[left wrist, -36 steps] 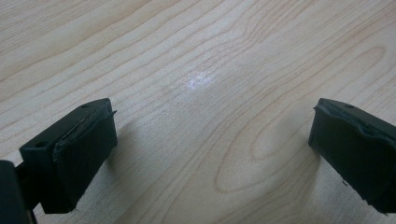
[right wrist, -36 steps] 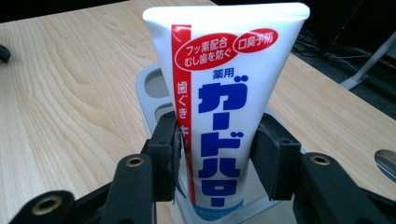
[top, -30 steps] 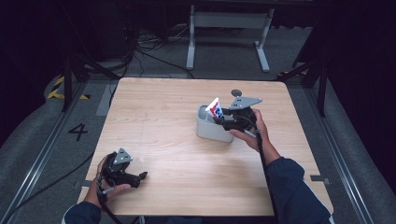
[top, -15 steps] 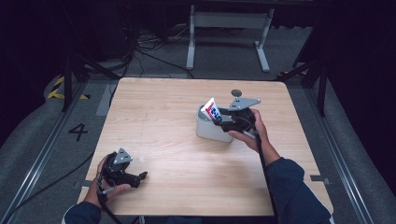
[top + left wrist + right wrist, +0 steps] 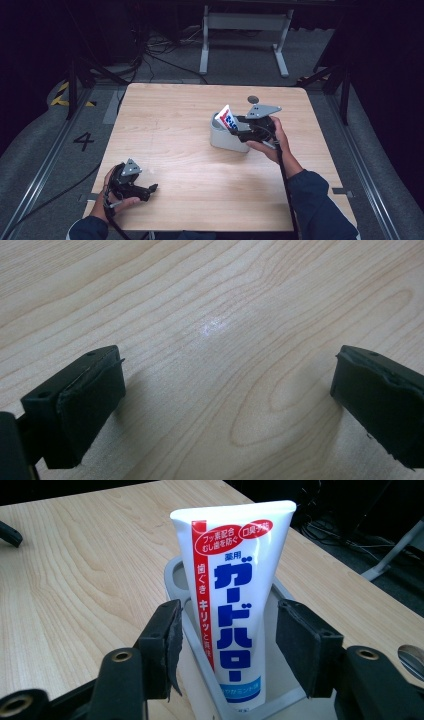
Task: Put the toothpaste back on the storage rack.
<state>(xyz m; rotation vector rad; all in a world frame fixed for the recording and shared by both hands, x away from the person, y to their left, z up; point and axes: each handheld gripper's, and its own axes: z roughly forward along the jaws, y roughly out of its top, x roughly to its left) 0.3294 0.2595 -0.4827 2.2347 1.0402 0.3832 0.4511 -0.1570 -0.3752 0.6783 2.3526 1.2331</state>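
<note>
Two grippers work over the wooden table [image 5: 180, 125], and everything here can be placed against the grey holder [image 5: 226, 138], a small open-topped bin standing on the table's right half. A white toothpaste tube [image 5: 231, 600] with a red stripe and blue lettering stands inside that holder, lower end down in it and flat crimped end leaning out above the rim; in the high view the tube [image 5: 227, 118] tilts toward the holder's left side. The right gripper [image 5: 227, 645] sits just to the right of the holder, its jaws on either side of the tube's lower half: the jaw on the view's left lies against the tube's edge, the other stands a little off it with a sliver of the holder showing between, so the claw looks loosened rather than clamped. The left gripper [image 5: 131, 181] rests well apart from the holder, toward the table's near left corner, its jaws spread wide over bare wood with nothing between them.
</note>
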